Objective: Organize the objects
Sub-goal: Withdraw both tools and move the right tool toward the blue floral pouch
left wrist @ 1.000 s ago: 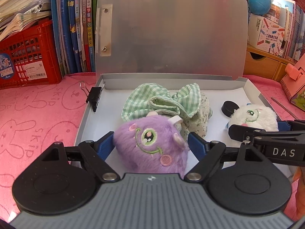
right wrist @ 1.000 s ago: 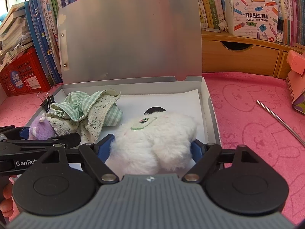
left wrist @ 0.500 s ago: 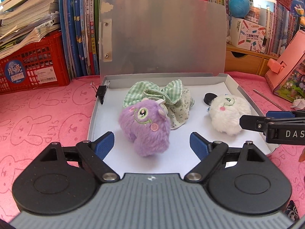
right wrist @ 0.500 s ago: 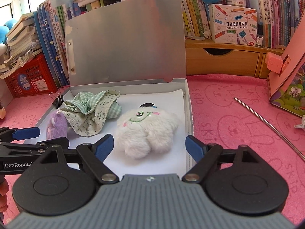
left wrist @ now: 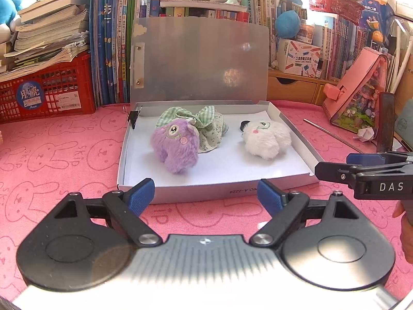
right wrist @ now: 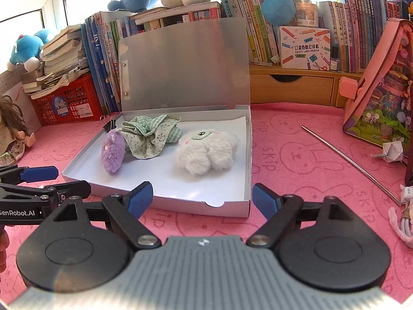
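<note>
Strong daylight fills both views, coming from the window behind the book stacks at the upper left, where the panes blow out to plain white. The upright silver lid of the flat white cardboard box [left wrist: 198, 59] catches a soft bright patch and a smaller glint right of it. The fluffy purple plush toy [left wrist: 176, 147] and fluffy white plush toy [right wrist: 206, 152] throw short, soft shadows onto the box floor in front of them. Near the lid everything is sharp; towards the frame edges the fisheye bends shelves and books, corners go dark, and a hazy flare washes over the grey gripper body at the bottom.
</note>
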A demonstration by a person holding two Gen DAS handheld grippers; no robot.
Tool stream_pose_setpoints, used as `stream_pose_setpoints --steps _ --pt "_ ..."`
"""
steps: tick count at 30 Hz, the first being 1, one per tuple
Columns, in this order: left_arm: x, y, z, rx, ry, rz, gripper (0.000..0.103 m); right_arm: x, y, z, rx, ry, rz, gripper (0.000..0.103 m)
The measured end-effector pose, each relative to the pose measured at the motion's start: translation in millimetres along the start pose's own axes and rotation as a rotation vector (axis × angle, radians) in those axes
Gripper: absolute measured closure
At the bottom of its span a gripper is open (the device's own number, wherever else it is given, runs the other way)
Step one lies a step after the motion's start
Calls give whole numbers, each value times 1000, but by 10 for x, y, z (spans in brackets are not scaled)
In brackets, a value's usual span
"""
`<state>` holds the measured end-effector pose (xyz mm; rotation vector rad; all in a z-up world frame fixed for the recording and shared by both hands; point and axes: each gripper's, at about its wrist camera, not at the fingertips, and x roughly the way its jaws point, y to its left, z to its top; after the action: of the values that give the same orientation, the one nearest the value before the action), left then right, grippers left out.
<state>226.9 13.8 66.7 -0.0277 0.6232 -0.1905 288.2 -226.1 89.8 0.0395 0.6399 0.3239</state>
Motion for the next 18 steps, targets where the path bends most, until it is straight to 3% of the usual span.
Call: stream_pose_setpoints --steps 10,18 --pt "-386 -109 -349 7 -13 -41 13 -390 84 -309 -18 -28 46 12" --pt "-531 -139 -622 40 -17 -31 13 -527 110 -543 -36 -31 39 10"
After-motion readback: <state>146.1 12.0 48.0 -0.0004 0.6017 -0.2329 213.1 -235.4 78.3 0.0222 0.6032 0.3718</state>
